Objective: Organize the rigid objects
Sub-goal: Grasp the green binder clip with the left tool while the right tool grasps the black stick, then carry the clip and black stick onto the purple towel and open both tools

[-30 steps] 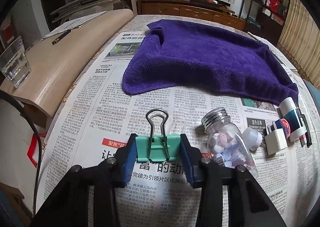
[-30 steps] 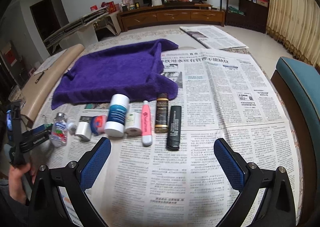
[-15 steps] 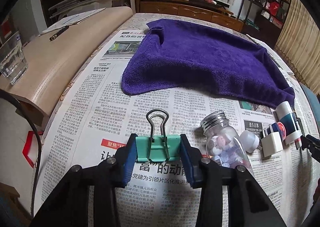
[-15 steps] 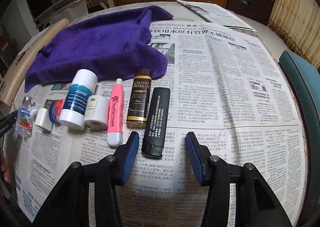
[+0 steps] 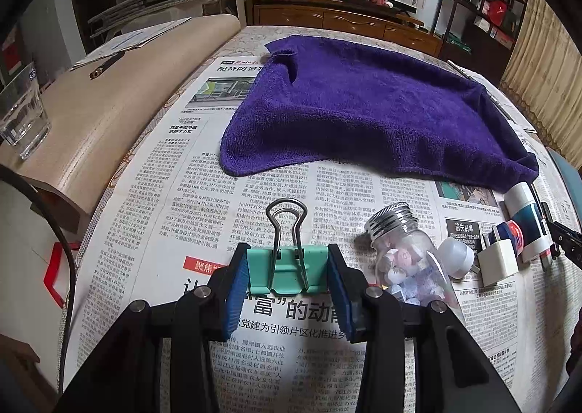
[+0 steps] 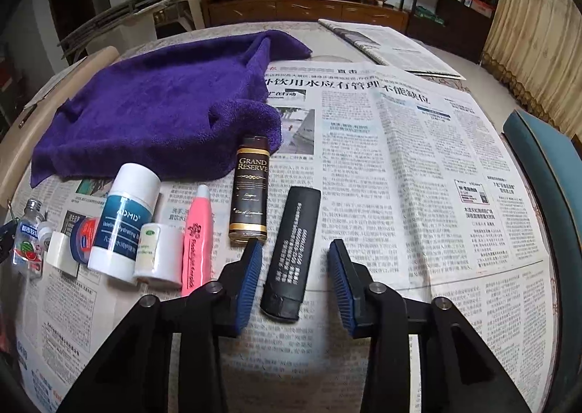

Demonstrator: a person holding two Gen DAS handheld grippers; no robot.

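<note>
My left gripper [image 5: 287, 273] is shut on a mint-green binder clip [image 5: 287, 269], held just over the newspaper beside a clear glass bottle [image 5: 407, 260] lying on its side. My right gripper [image 6: 294, 267] is open, its jaws standing either side of a black rectangular case [image 6: 293, 253] that lies on the newspaper, not touching it. A row of objects lies left of the case: a brown Grand Reserve bottle [image 6: 251, 191], a pink tube [image 6: 198, 235], a small white roll [image 6: 158, 256], a white-and-blue ADMD bottle [image 6: 123, 224], a white block [image 6: 60, 253] and the glass bottle [image 6: 27, 238].
A purple towel [image 5: 363, 111] lies across the far part of the table, also in the right wrist view [image 6: 163, 115]. A drinking glass [image 5: 22, 115] stands on a wooden bench [image 5: 109, 104] to the left. A teal chair [image 6: 545, 165] is at the right edge.
My right gripper came down and forward from above the table and narrowed its jaws around the black case. My left gripper kept hold of the binder clip and barely moved.
</note>
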